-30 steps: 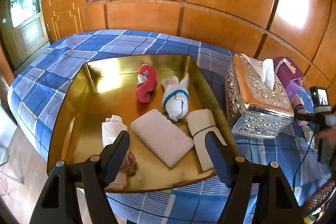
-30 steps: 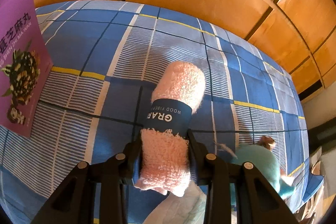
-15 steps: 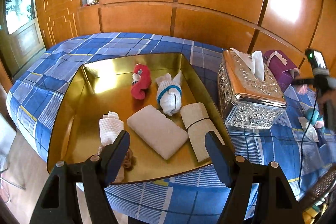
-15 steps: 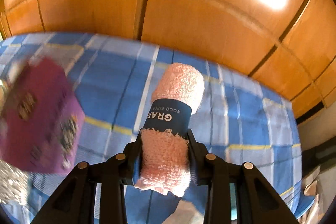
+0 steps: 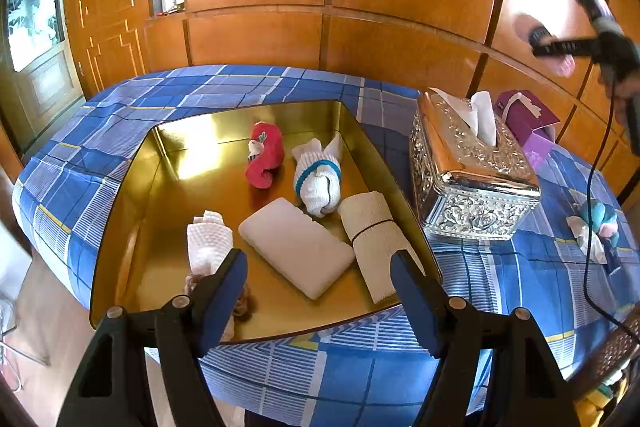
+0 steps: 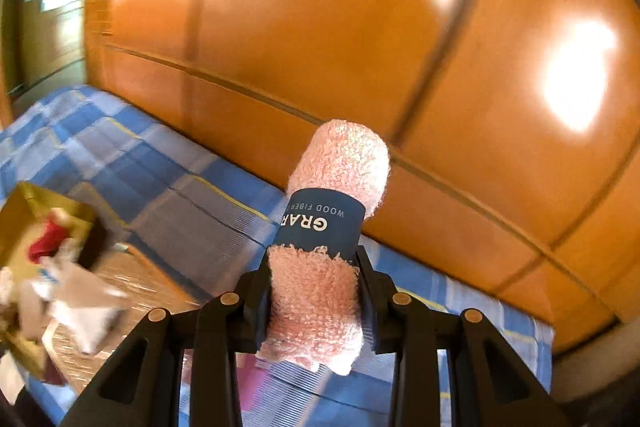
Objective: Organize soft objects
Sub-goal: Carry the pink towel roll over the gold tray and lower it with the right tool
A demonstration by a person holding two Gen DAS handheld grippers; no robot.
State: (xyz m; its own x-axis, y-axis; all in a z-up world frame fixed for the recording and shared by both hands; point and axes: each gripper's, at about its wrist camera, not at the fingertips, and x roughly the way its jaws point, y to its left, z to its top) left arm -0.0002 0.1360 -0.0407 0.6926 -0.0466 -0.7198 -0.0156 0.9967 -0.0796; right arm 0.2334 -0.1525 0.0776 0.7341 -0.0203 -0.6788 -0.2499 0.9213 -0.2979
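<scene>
Transport step: right hand-held gripper [image 6: 316,303] clamped on pink towel roll [image 6: 324,247], airborne. Left hand-held gripper [image 5: 316,291] apart, empty. Next: lower into gold tray [image 5: 120,227].

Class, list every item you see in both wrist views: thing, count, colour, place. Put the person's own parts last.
tray: 1, gold, on bedspread
red plush: 1, tray's far part
rolled sock: 1, white with teal band, beside red plush
pad: 1, cream, tray centre
banded cloth: 1, cream, tray's right
waffle cloth: 1, white, tray's near left
tissue box: 1, silver, right of tray
purple box: 1, behind tissue box
teal toy: 1, far right
pink towel roll: 1, navy band, held
left hand-held gripper: open, empty
right hand-held gripper: shut on towel
</scene>
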